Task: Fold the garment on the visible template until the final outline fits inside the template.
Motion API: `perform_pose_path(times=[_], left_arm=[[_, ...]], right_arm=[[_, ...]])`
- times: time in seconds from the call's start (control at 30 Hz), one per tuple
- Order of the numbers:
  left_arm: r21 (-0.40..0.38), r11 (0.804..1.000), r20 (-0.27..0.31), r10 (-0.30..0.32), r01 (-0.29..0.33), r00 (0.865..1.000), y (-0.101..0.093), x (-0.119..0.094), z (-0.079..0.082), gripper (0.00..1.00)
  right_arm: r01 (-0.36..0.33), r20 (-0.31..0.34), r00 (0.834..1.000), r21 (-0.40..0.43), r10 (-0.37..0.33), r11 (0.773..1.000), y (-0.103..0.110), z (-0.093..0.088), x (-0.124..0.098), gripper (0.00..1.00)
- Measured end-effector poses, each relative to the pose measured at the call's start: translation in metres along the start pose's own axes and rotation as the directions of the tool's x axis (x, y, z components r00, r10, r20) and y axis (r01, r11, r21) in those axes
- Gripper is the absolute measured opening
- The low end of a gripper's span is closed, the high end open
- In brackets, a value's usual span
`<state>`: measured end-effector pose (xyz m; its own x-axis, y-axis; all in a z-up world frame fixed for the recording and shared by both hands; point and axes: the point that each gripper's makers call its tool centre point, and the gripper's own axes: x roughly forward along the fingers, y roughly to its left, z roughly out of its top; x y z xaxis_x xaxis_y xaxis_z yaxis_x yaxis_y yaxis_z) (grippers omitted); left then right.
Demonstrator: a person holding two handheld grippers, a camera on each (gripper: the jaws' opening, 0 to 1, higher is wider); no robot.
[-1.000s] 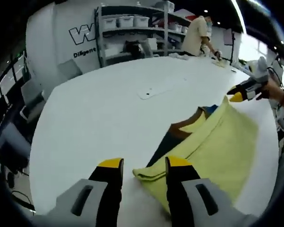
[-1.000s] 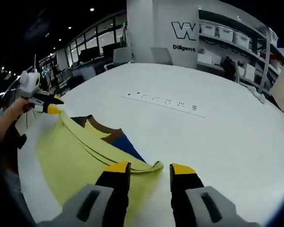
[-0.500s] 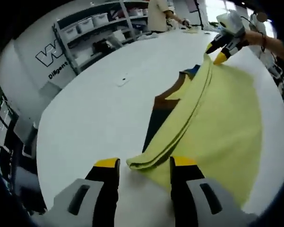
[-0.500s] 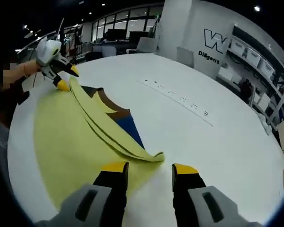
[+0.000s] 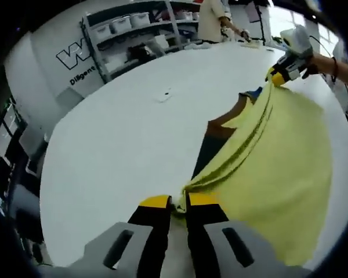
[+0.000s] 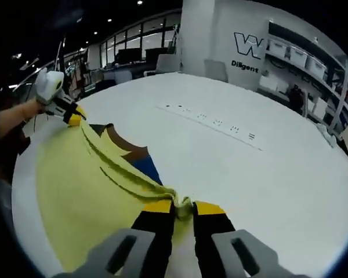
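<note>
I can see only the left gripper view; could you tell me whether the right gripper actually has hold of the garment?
Observer: Yes. In the right gripper view the right gripper has its jaws closed on a bunched corner of the yellow garment.
Operator: Thank you. Is the template covered at that end?
Observer: Not fully. A blue patch of the template shows just beyond the fold, close to that gripper.
Operator: And is there anything on the table past it?
Observer: A row of small dark marks runs across the white table, apart from the garment.
</note>
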<state>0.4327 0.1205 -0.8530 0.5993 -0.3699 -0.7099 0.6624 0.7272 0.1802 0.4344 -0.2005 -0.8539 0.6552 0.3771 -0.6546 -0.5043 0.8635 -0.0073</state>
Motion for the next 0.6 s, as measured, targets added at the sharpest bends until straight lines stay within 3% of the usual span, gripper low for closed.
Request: perform_pose_path(times=[0.07,0.1,0.3,0.6], left_arm=[[-0.082,0.997,-0.005,0.001,-0.002,1.0,0.005,0.003,-0.001,0.08],[-0.123,0.992,0.003,-0.002,0.002,1.0,0.005,0.003,0.0,0.07],[-0.274,0.961,-0.025,0.038,-0.044,0.999,0.015,0.004,-0.007,0.08],[-0.278,0.96,-0.02,0.04,-0.044,0.999,0.021,0.004,-0.006,0.08]], right_arm=[[0.002,-0.002,1.0,0.031,-0.002,1.0,0.004,-0.003,-0.001,0.04],[0.021,0.0,1.0,0.088,-0.021,0.996,0.004,-0.004,-0.002,0.04],[0.071,-0.024,0.997,0.13,-0.068,0.989,-0.002,-0.01,-0.002,0.04],[0.105,-0.012,0.994,0.232,-0.105,0.967,-0.005,-0.007,-0.004,0.07]])
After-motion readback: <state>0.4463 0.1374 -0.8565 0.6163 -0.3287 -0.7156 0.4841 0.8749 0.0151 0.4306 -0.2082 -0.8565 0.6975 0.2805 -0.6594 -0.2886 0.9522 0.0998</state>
